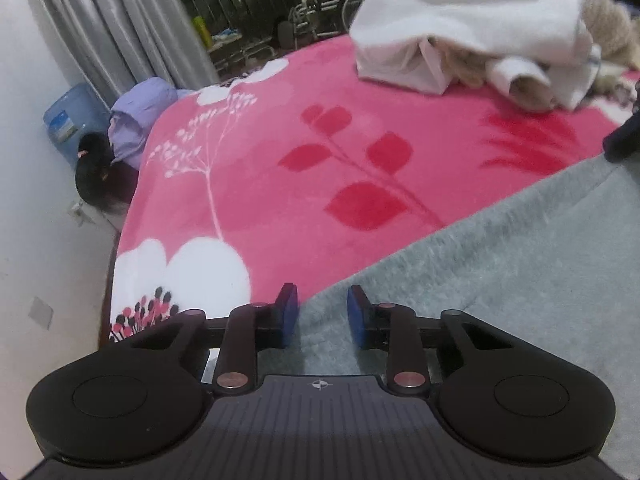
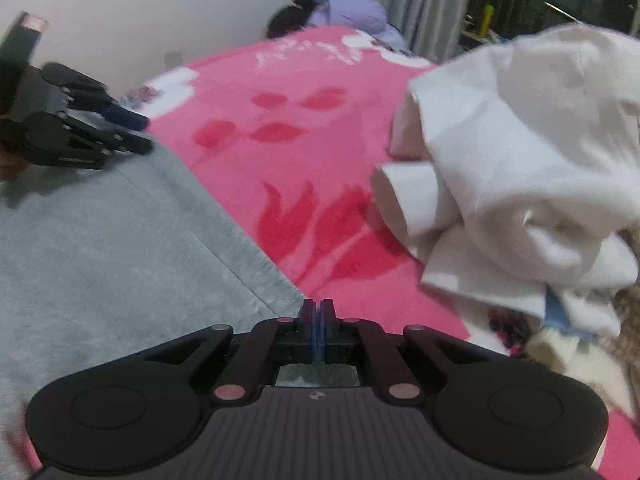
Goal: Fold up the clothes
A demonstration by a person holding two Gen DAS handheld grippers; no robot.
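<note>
The left gripper [image 1: 323,300] stood with its blue pads apart, the edge of the grey garment [image 1: 500,264] lying between them, not visibly pinched. Its own view alone showed that gap. At two o'clock from it the tip of the right gripper [image 1: 622,140] poked in. In the right wrist view the left gripper [image 2: 132,132] hovered at ten o'clock over the grey garment [image 2: 100,248], and the right gripper [image 2: 318,312] was clenched, pads together at the garment's corner; whether cloth sat between them I could not tell. A heap of white clothes [image 2: 520,168] lay at two o'clock. Everything rested on a pink flowered blanket [image 1: 280,168]. Beyond it were a grey curtain [image 1: 116,20], a white wall [image 2: 140,12] and a blue water jug [image 1: 70,120].
</note>
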